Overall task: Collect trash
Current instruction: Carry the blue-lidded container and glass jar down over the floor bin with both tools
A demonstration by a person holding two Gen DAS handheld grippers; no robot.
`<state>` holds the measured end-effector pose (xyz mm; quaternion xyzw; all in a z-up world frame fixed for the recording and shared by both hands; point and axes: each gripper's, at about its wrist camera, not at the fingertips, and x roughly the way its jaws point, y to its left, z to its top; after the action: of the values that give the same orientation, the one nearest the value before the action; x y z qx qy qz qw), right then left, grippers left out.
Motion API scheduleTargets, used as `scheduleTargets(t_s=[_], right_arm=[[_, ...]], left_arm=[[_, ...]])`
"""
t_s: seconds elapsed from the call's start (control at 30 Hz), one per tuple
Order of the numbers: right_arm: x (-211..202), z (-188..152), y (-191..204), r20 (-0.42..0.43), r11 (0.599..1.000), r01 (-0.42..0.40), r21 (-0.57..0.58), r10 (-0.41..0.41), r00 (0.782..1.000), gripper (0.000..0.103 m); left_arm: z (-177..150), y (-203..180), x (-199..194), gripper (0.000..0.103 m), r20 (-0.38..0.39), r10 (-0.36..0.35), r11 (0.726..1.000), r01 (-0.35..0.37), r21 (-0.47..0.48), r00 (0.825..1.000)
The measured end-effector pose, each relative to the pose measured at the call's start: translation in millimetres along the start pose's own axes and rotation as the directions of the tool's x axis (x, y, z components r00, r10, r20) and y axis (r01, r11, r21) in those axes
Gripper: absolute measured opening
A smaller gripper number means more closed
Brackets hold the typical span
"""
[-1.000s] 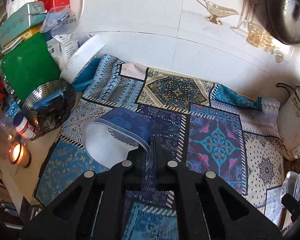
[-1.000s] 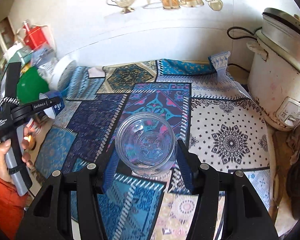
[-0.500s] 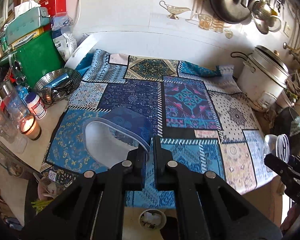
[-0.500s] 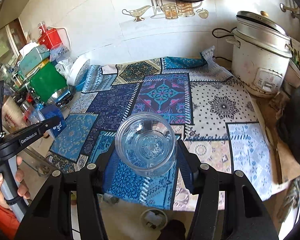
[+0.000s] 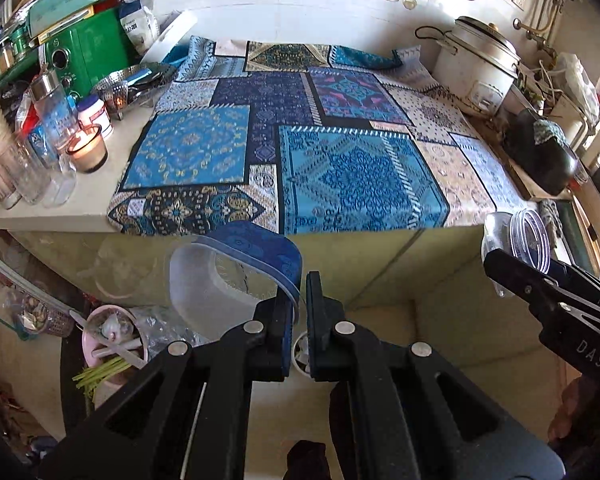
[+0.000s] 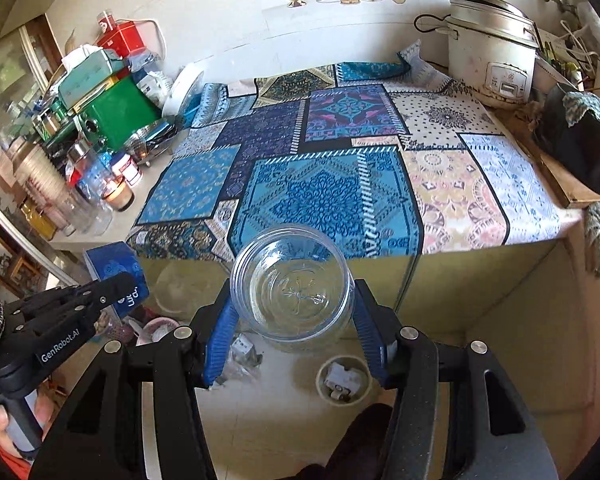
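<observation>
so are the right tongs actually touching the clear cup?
Touching. The right wrist view shows both blue pads of the right tongs pressed against opposite sides of the clear cup, which hangs off the table with no other support.

The left tool [image 5: 299, 312] covers the near rim of the blue-rimmed tub [image 5: 236, 276], the clear cup [image 6: 294, 286] blurs the bench front behind it, the small floor cup's [image 6: 342, 380] contents are too small to tell, and the hand [image 6: 4, 420] is cut off by the edge.
</observation>
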<state>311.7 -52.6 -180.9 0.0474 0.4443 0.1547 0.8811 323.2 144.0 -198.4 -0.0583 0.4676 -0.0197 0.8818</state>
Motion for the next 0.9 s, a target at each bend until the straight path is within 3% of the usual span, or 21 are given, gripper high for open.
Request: scheduleTargets(t_s=[0.2,0.33,0.53,0.73,0.9], right_arm=[[-6.7,-29.8,2.5,-0.037,0.999,0.034,0.001,-0.034,0.999,0.052],[8.4,-47.6,-16.3,-0.089,0.998,0.064,0.023,-0.062,0.994,0.052],[44.0,-77.8,-57.7,-0.172,0.992,0.097,0.078,-0.083,0.982,0.052],[101.5,-108.7,-99.4,-0.214,0.988,0.091,0.126,-0.062,0.975,0.052],[167.9,-140.0,-128.9,-0.237,0.986,0.068,0.153,-0.031,0.971,0.052]], left_arm=[[-35.3,-8.7,11.7,0.005,-0.069,-0.056,0.998,0.056,-0.009,0.996],[-57.9,-21.1,42.1,0.005,-0.137,-0.087,0.996,0.085,-0.019,0.987],[-88.7,-40.5,108.2,0.005,-0.253,-0.109,0.994,0.105,-0.032,0.961],[-127.6,-49.9,185.0,0.005,-0.295,-0.128,0.991,0.107,-0.084,0.947],[-170.6,-45.8,267.2,0.005,-0.32,-0.193,0.973,0.139,-0.185,0.927]])
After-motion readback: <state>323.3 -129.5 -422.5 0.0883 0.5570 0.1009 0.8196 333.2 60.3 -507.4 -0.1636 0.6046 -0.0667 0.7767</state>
